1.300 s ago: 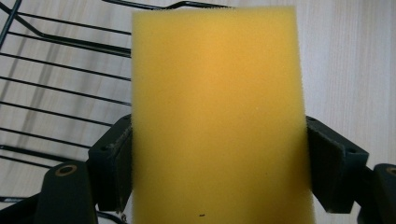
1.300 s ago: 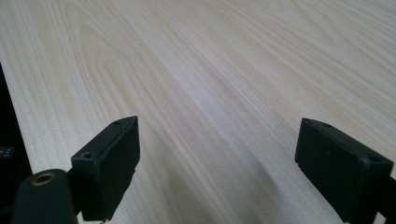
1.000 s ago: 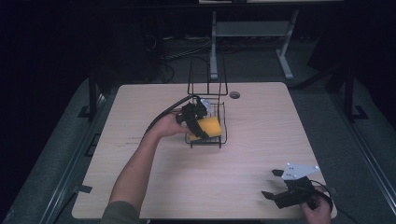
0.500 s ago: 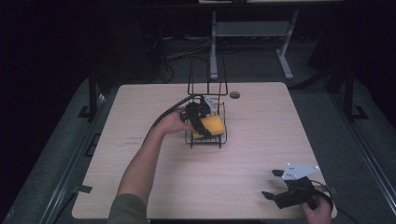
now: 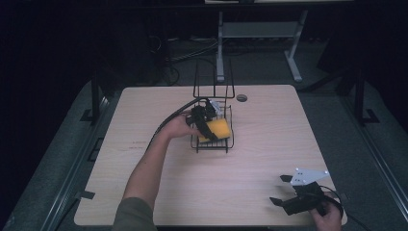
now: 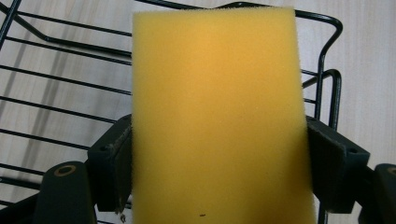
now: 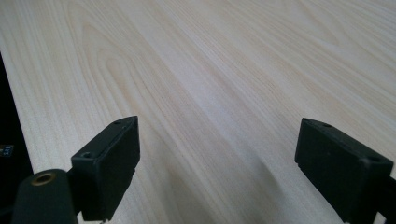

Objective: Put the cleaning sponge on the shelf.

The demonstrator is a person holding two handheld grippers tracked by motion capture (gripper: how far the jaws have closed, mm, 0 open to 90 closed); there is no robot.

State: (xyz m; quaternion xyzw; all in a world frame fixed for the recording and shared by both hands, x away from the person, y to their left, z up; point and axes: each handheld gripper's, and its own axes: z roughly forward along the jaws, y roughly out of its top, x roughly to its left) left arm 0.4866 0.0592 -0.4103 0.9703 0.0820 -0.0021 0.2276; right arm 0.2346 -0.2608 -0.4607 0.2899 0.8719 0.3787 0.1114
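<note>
Left gripper (image 5: 208, 126) is clenching the yellow sponge (image 6: 217, 116) just above the wire rack (image 5: 211, 142) beneath it for placement; right gripper (image 7: 217, 172) is idling released.

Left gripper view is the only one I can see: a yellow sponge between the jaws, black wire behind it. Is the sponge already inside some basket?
Observer: In the high view the sponge is held by the left gripper over the low tray of a black wire rack near the middle of the table. I cannot tell whether it touches the wires.
Operator: Is the rack only a flat tray?
Observer: No, tall wire loops rise at its far end.
Operator: Where is the right gripper?
Observer: The right gripper sits at the table's near right corner, jaws wide open, holding nothing.
</note>
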